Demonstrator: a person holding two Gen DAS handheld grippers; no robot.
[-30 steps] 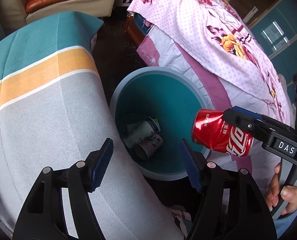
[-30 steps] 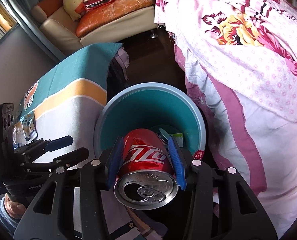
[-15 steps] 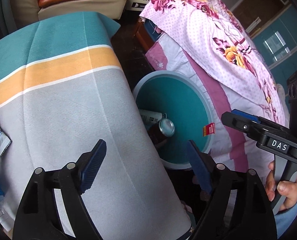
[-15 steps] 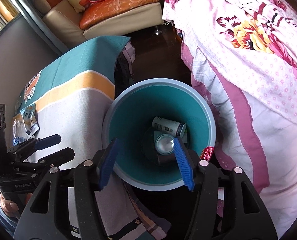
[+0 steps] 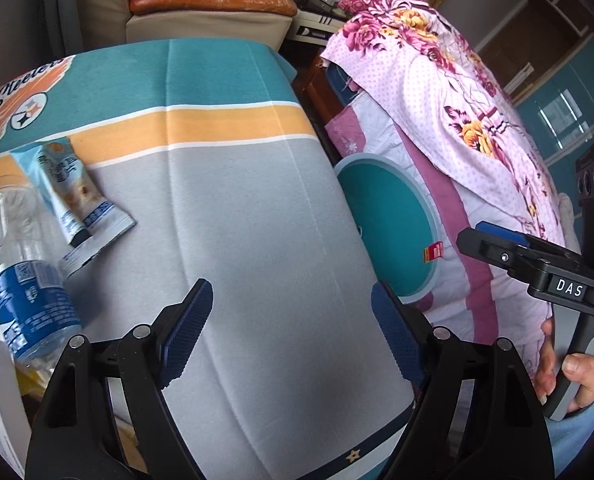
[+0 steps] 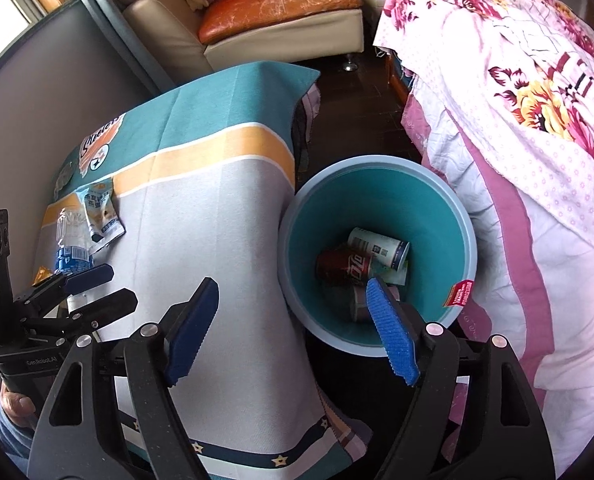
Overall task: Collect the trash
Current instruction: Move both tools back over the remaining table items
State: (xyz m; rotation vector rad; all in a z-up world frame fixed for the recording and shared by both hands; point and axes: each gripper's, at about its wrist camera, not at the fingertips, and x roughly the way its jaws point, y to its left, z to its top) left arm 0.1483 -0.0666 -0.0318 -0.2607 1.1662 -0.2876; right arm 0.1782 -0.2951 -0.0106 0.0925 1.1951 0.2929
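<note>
Trash left to collect, a clear water bottle (image 5: 21,276) and a pale blue snack wrapper (image 5: 71,204), lies on the striped cloth-covered table (image 5: 249,216), off to the left of the left gripper (image 5: 293,334). A teal bin (image 6: 463,236) stands on the floor, squeezed between the table's edge and the floral bedspread (image 6: 529,128). A second ago the right gripper (image 6: 293,332) clamped a red cola can (image 6: 343,266); that can now lies in the bin beside a white cup (image 6: 379,248). Its jaws have just been opening and hold nothing. The left gripper's jaws have also widened, empty, over bare cloth.
</note>
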